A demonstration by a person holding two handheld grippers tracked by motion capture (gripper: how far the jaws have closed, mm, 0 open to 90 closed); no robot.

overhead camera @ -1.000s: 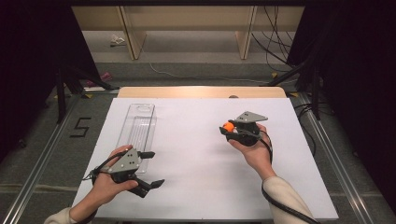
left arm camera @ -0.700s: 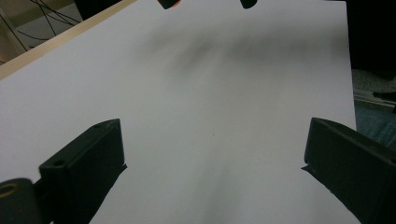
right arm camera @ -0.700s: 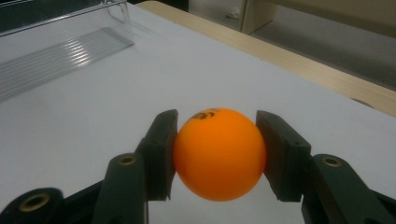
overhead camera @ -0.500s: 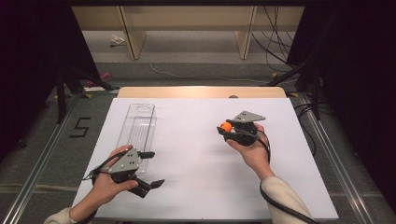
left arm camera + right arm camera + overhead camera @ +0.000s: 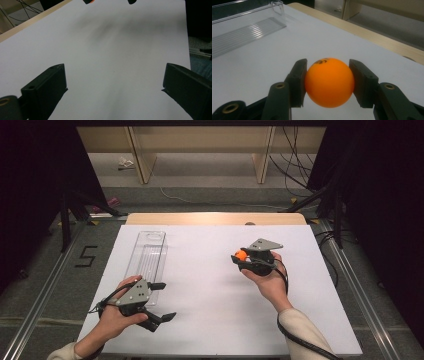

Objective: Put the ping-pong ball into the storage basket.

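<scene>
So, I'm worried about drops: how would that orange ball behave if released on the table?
The orange ball is round and smooth, so it would probably roll. It looks hollow and light, likely bouncing. The right gripper pinches it only at its sides.

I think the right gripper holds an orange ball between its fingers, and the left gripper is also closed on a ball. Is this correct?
Not quite. The right gripper does hold the orange ball between its fingers, but the left gripper holds nothing: the left gripper view shows its fingers wide apart over the bare white table.

dim, soft shadows, dark edges, slightly blurred.
</scene>
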